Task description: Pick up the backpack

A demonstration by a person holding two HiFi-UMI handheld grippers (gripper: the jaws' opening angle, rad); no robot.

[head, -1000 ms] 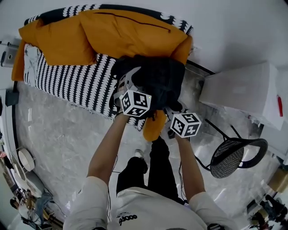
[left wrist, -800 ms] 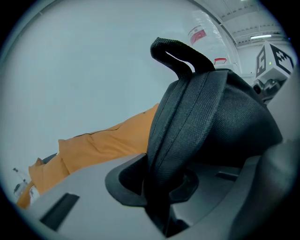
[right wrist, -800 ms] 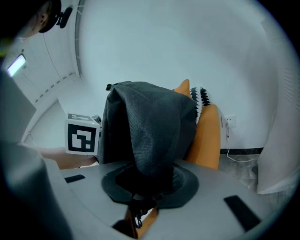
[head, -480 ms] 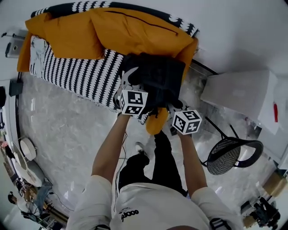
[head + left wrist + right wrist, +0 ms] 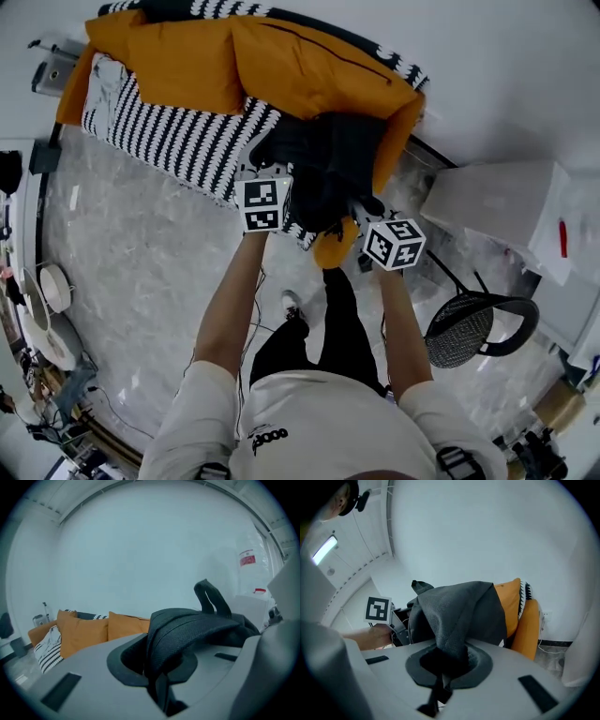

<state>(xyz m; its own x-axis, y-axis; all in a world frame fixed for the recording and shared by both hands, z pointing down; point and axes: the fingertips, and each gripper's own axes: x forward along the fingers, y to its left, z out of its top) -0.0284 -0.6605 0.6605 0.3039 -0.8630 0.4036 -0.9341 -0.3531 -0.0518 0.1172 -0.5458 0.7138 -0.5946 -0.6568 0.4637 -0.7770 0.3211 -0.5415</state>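
Two grippers clamp the black backpack [image 5: 328,164], centre frame by the sofa [image 5: 169,141]. The left gripper [image 5: 161,677] has just closed on a strap, the right gripper [image 5: 440,677] on a fabric fold. It looks soft, floppy and probably light; the straps hold best.

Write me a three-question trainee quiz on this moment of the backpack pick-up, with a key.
1. True or false: the left claw is open and empty.
2. What does the right claw pinch? A: black fabric of the backpack; B: the chair; C: the white box.
3. What colour are the cushions behind the backpack?

Key: 1 false, its jaws have just closed on the backpack's fabric; 2 A, those jaws have just closed too; 3 orange.
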